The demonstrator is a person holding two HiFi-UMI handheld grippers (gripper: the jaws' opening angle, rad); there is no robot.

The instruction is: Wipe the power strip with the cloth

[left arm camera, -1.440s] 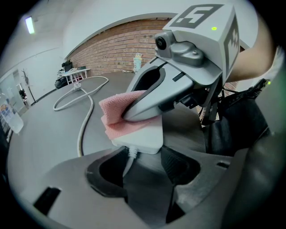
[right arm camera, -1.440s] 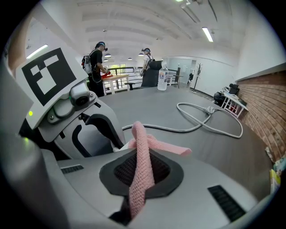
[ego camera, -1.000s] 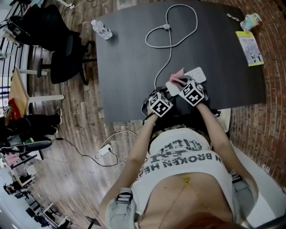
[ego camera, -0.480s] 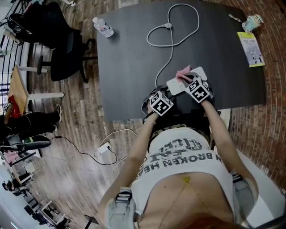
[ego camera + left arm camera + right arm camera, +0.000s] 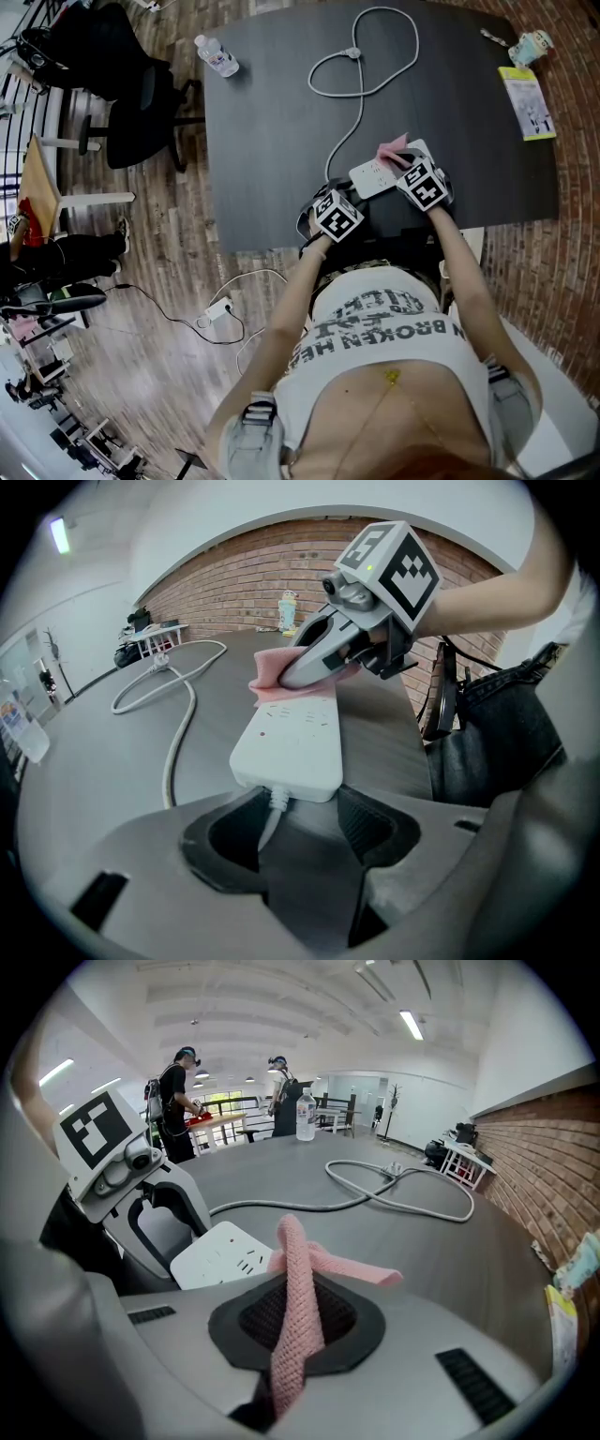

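Note:
A white power strip (image 5: pixel 380 175) lies near the front edge of the dark table (image 5: pixel 272 141), its grey cable (image 5: pixel 361 66) looping away toward the back. In the left gripper view the strip (image 5: pixel 291 738) points away from me. My left gripper (image 5: pixel 286 803) is shut on its cable end, one jaw on each side. My right gripper (image 5: pixel 405 167) is shut on a pink cloth (image 5: pixel 392 151) and holds it on the far part of the strip. The cloth (image 5: pixel 300 1279) runs up between the right jaws, with the strip (image 5: pixel 223 1255) just to their left.
A water bottle (image 5: pixel 216 56) stands at the table's back left. A yellow leaflet (image 5: pixel 525 101) and a small cup (image 5: pixel 528 42) sit at the back right. An office chair (image 5: pixel 141 108) stands left of the table. Two people (image 5: pixel 178 1101) stand far off.
My right gripper has slid the pink cloth rightward along the strip, away from the left gripper. The left gripper has stayed at the cable end.

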